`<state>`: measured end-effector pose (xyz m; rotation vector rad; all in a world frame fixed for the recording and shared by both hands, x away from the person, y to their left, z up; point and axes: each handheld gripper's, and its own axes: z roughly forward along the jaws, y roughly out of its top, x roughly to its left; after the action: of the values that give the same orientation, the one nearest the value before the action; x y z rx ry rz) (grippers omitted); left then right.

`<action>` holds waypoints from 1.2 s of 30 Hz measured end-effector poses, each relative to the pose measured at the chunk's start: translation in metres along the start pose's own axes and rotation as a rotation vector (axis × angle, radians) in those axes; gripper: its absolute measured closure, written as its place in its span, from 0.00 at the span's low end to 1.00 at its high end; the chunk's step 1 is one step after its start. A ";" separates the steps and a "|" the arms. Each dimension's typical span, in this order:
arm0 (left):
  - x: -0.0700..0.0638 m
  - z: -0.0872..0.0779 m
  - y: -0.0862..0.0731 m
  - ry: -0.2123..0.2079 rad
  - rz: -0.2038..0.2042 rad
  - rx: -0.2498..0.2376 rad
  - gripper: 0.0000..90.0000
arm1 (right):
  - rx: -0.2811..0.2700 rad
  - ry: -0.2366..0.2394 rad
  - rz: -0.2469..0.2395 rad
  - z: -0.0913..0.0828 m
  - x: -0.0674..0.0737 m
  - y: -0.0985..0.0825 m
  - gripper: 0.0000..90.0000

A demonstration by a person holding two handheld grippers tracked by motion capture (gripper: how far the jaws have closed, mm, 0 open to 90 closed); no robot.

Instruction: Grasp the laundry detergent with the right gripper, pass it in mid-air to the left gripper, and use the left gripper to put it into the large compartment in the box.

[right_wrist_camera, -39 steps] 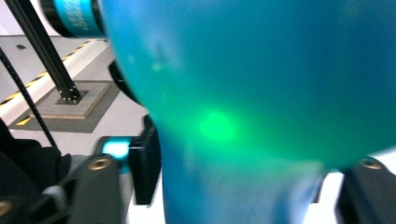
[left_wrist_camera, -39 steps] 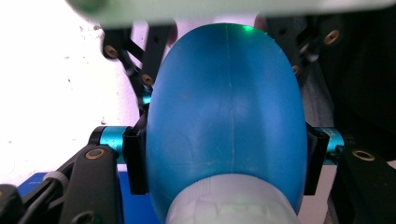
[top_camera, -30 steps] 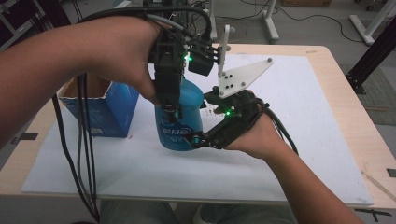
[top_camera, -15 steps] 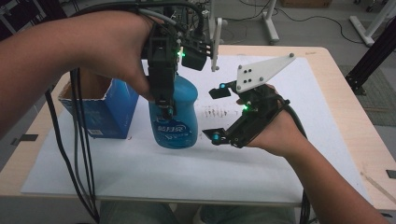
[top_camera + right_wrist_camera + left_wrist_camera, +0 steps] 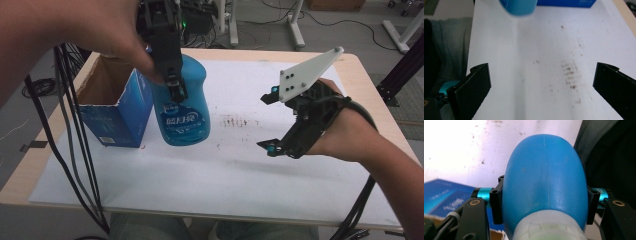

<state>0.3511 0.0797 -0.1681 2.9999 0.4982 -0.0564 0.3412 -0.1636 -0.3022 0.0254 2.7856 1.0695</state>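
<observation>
Left gripper (image 5: 172,82) fingers clamp the blue bottle (image 5: 182,107) near its neck; right gripper (image 5: 272,122) fingers just opened wide, empty. Keep the bottle upright, lower it straight into the box (image 5: 112,107).

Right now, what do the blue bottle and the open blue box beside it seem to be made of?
The blue bottle looks like moulded plastic with a smooth, slightly glossy skin: the left gripper view shows a seam line down its body and soft highlights. The blue box seems to be printed cardboard: its open inner walls are plain brown, its outside shiny blue print.
</observation>
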 end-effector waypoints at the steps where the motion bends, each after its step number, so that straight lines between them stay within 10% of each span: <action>1: 0.001 -0.003 -0.001 0.000 -0.017 -0.005 0.42 | 0.013 -0.002 -0.003 -0.003 0.000 0.000 0.01; 22: 0.062 -0.075 -0.062 0.088 -0.684 -0.094 0.42 | 0.098 -0.004 -0.016 -0.017 -0.007 -0.001 0.01; 36: 0.096 -0.082 -0.108 0.177 -0.923 -0.047 0.42 | 0.101 -0.002 -0.001 -0.016 -0.009 -0.001 0.01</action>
<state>0.4089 0.2205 -0.1011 2.4610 1.7984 0.1490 0.3476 -0.1759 -0.2899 0.0371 2.8342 0.9276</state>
